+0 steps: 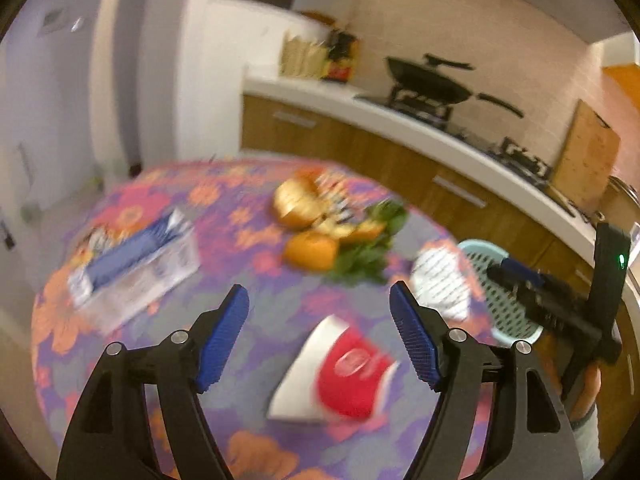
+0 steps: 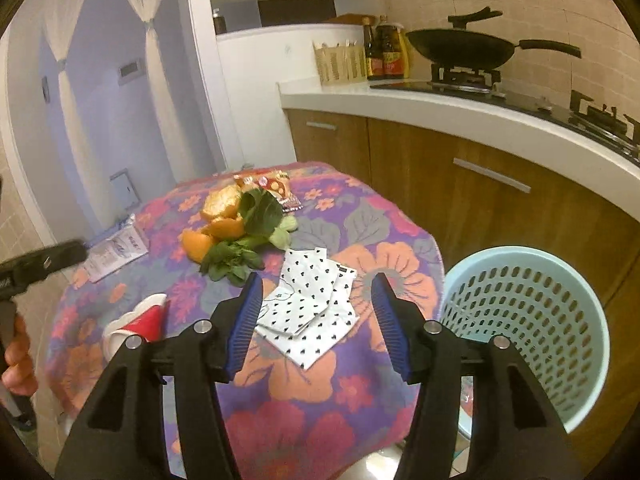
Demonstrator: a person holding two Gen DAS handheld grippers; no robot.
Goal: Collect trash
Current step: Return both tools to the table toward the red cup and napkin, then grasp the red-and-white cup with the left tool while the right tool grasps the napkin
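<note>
left gripper [image 1: 320, 336] tilted down, fingers [image 1: 224, 336] apart

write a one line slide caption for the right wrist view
Open right tool poised above polka-dot paper on a floral-clothed table, mint laundry-style basket waiting beside it.
</note>
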